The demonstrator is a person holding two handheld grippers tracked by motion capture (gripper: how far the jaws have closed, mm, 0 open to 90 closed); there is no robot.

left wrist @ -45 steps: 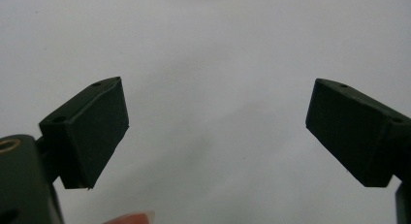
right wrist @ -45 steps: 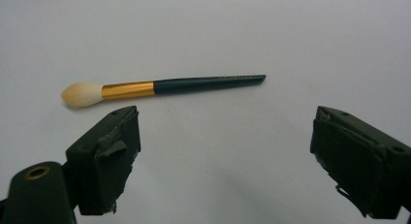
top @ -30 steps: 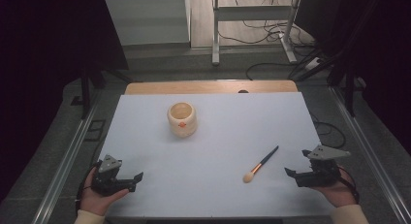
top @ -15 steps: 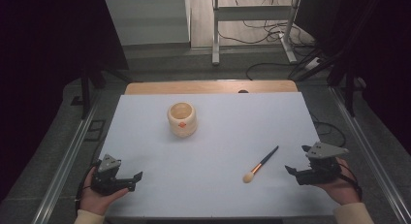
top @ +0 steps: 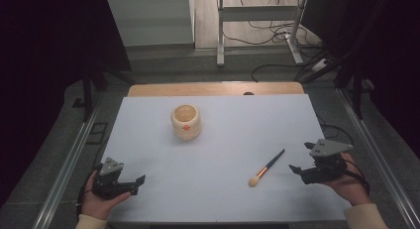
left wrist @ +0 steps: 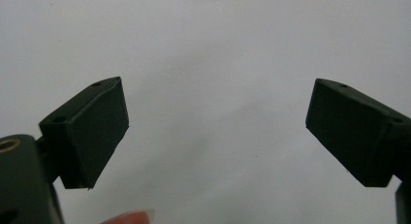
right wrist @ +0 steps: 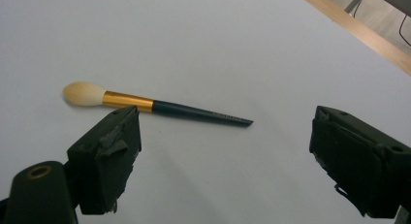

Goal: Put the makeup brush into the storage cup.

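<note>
Thing in hand: a makeup brush was found lying flat on the white surface, at its near right part, just beside the right claw and apart from it.
Direction from claw: in the right gripper view the brush was seen ahead of the jaws and toward the left one, untouched.
Long axis: handle tip was pointed away and to the right, pale bristle head nearer the person; the axis was judged to lie crosswise to the claw's line of reach.
Nearer hand: the right; the left claw was noted well apart at the near left corner.
Right claw state: jaws were spread wide, nothing between them.
Left claw state: jaws were likewise wide apart, bare surface between.
Hand pose: both hands were held low at the near edge, claws pointed inward.
Other: a wooden cup was recorded upright toward the far middle.
Judgement: a short forward reach over the handle was thought sufficient.
</note>
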